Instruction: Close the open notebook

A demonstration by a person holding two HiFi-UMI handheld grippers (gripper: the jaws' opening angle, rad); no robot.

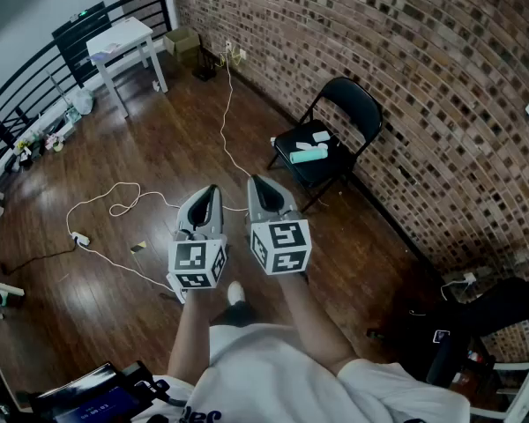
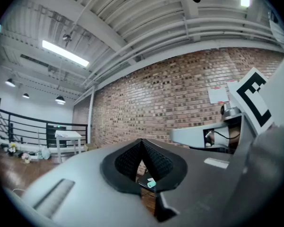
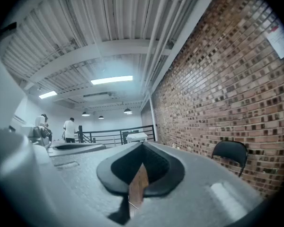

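No notebook shows in any view. In the head view my left gripper (image 1: 207, 189) and right gripper (image 1: 254, 181) are held side by side at waist height, pointing level over the wooden floor toward the brick wall. Each one's jaws meet at the tip with nothing between them. The left gripper view looks along its shut jaws (image 2: 142, 141), with the right gripper's body (image 2: 213, 136) beside them. Through the narrow slit a teal thing (image 2: 151, 183) shows on a dark seat. The right gripper view shows its own jaws (image 3: 142, 144) closed as well.
A black folding chair (image 1: 353, 104) stands against the brick wall (image 1: 423, 51), with a teal roll (image 1: 307, 155) and a white item on its seat. A white cable (image 1: 115, 203) loops over the floor. A white table (image 1: 123, 38) and a railing (image 1: 35, 69) stand far left. Black bags (image 1: 476, 311) lie lower right.
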